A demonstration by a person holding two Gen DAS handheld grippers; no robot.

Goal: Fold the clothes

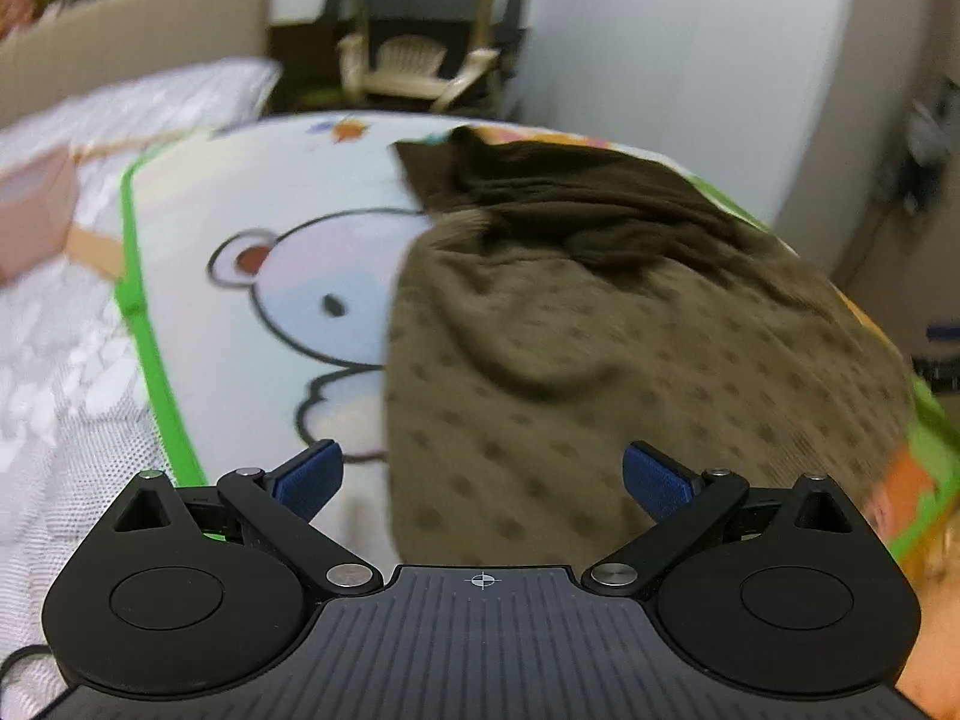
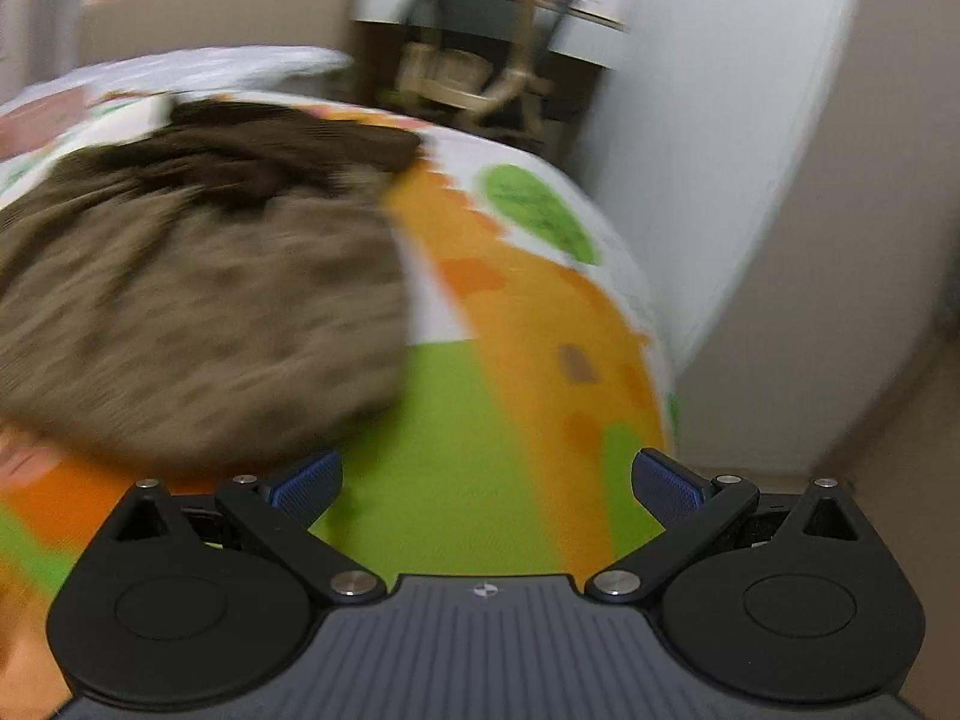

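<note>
A brown garment point(image 1: 612, 336) with a dotted weave and a darker bunched part at its far end lies on a cartoon-printed mat point(image 1: 288, 192). My left gripper point(image 1: 483, 477) stands open above the garment's near left edge, with nothing between its blue pads point(image 1: 309, 477). In the right wrist view the same garment point(image 2: 198, 294) fills the left side, blurred. My right gripper point(image 2: 486, 483) is open over the green and orange print of the mat point(image 2: 456, 408), to the right of the garment, and its jaws are empty.
The mat lies on a bed with a white patterned cover point(image 1: 66, 360). A pink box point(image 1: 36, 222) sits at the far left. Beyond the bed stands a beige plastic chair point(image 1: 414, 60). A white wall panel point(image 2: 708, 150) runs along the right.
</note>
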